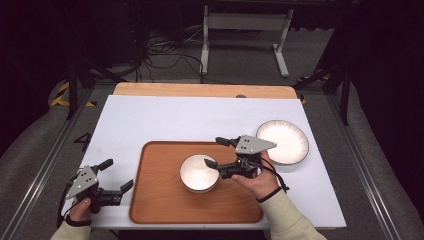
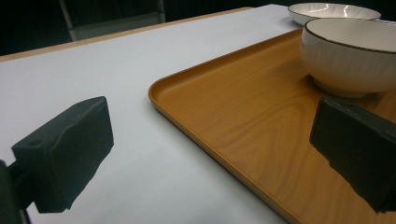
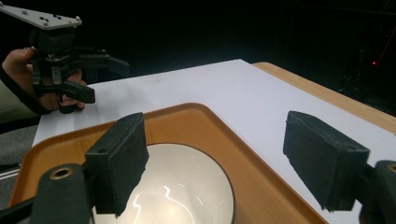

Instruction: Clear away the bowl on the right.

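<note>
Right tongs spread wide over the bowl's right rim, one jaw above the bowl, the other off its far side, pads touching nothing. Bowl sits on the tray, right of its centre; plate on the desk near its right edge. Left tongs spread and empty at the desk's near-left corner, just off the tray's left edge.

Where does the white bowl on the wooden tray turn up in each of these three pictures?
High view: the bowl sits right of centre on the tray, beside the right hand-held gripper.
Left gripper view: the bowl is at upper right.
Right gripper view: the bowl is at bottom centre, seen from above.
Shared landmark: the tray's rounded rim.
</note>
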Tool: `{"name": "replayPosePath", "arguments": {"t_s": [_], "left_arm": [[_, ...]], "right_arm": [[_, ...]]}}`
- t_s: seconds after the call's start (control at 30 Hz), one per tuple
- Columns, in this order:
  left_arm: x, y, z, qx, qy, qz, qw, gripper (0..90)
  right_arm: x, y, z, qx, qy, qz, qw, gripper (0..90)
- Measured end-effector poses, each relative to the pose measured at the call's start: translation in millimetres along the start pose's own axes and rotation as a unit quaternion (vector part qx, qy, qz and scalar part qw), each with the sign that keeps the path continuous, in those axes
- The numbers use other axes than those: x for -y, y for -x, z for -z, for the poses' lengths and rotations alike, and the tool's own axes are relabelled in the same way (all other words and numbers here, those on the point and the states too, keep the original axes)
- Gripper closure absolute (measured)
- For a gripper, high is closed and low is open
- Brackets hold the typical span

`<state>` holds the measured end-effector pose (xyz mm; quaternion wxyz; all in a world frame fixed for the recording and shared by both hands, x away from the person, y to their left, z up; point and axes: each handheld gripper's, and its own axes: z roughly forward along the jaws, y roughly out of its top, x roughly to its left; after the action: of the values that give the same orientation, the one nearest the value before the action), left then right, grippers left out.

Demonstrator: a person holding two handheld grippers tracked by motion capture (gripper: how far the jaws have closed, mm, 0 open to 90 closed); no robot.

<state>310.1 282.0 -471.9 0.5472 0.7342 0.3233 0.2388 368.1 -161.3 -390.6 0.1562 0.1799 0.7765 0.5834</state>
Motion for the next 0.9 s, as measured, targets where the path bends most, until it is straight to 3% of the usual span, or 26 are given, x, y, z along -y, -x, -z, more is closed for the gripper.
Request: {"name": "replayPosePath", "arguments": {"t_s": [0.43,0.63,0.9], "left_arm": [[0.0,-0.1,0.1,0.000,0.000,-0.002,1.0000,0.3],[0.0,0.1,0.0,0.000,0.000,-0.001,1.0000,0.3],[-0.1,0.1,-0.1,0.001,-0.001,-0.001,1.0000,0.3]], "right_arm": [[5.7,12.0,35.2,0.023,0.029,-0.006,0.9993,18.8],[10.0,17.7,51.9,0.035,0.033,0.003,0.9988,17.7],[16.9,25.7,73.1,0.058,0.039,-0.007,0.9975,17.3]]}}
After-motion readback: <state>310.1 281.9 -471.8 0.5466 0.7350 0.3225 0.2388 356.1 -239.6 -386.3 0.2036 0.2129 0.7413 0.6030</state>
